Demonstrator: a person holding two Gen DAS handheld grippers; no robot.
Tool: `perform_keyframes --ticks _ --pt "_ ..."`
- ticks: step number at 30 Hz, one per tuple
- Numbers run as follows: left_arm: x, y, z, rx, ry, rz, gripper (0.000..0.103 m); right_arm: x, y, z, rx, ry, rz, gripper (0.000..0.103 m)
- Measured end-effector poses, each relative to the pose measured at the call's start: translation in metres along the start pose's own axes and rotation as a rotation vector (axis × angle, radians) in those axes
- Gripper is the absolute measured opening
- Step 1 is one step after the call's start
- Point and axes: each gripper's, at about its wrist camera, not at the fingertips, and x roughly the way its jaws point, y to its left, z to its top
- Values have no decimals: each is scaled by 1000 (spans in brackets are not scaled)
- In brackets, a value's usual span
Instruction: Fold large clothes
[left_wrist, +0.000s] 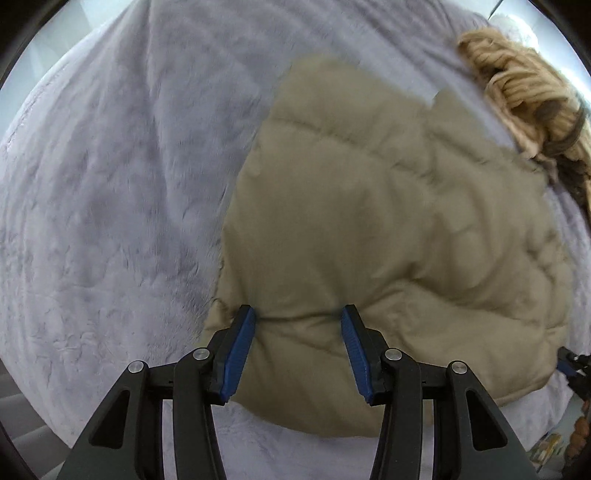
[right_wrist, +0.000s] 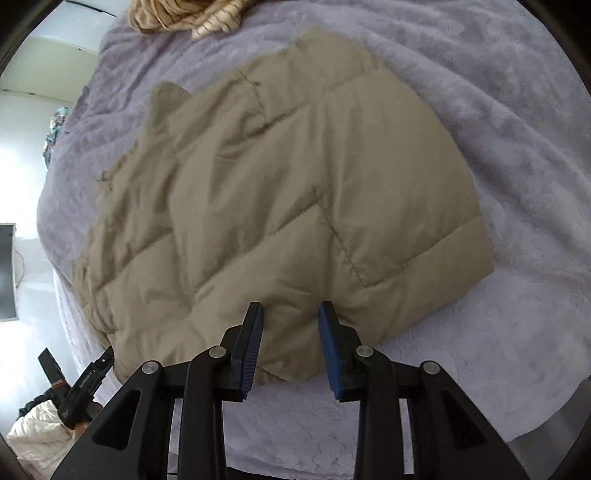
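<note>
A khaki quilted puffer jacket lies folded on a lilac plush bed cover. My left gripper points down at the jacket's near left corner. Its blue pads press into the puffy fabric, which bulges and creases between them. In the right wrist view the same jacket spreads out ahead. My right gripper is shut on the near edge, and creases run to its fingertips. The left gripper also shows at the jacket's lower left corner, and the right gripper peeks in at the left wrist view's right edge.
A tan knit garment lies at the far side of the bed, beside a striped piece. The bed cover stretches wide to the jacket's right. A white puffy item and a dark screen sit beyond the bed's left edge.
</note>
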Motion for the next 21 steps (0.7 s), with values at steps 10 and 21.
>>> perform_keyframes --ticks 10,21 --pt "-24 -21 -3 9 -4 67 50 -5 4 4 -63 51 -23 34" --pt "-61 -70 -8 -14 -21 80 50 -2 59 13 -276 114 17 41"
